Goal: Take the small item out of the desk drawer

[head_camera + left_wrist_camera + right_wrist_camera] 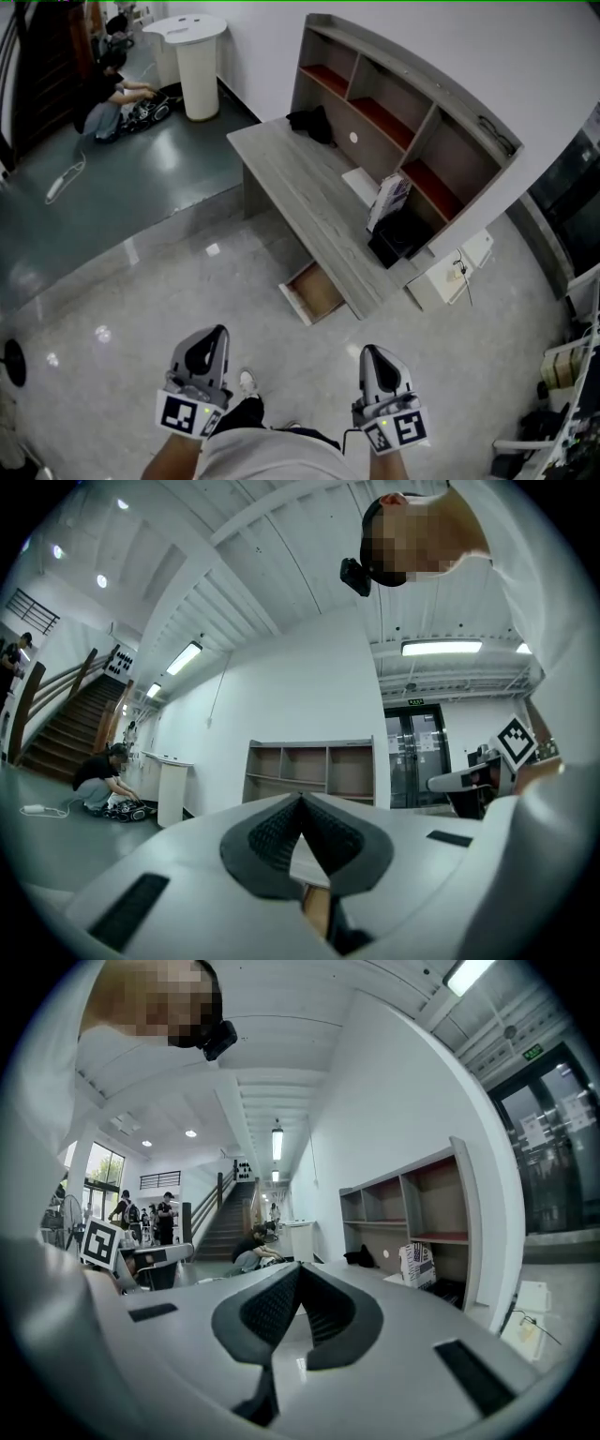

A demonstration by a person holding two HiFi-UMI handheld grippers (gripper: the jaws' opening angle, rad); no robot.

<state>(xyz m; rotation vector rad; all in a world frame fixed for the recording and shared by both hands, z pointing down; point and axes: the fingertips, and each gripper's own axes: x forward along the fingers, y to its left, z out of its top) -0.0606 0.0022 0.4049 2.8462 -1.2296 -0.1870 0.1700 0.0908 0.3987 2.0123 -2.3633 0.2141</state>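
Evidently only the approach is in hand: the left tongs (pixel 211 339) and right tongs (pixel 375 356) are held shut and empty, well apart from the open pale wooden drawer (pixel 315 292) under the long grey surface (pixel 300 202), whose small item cannot be made out and must be reached next.

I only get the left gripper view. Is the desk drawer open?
Observer: Yes. In the head view the drawer stands pulled out under the desk.
Operator: Is the item visible inside?
Observer: Cannot tell. The head view shows only the drawer's brown floor, and it is too small to make out an item.
Operator: And the other hand?
Observer: In its own view the right gripper has its jaws together with nothing between them.
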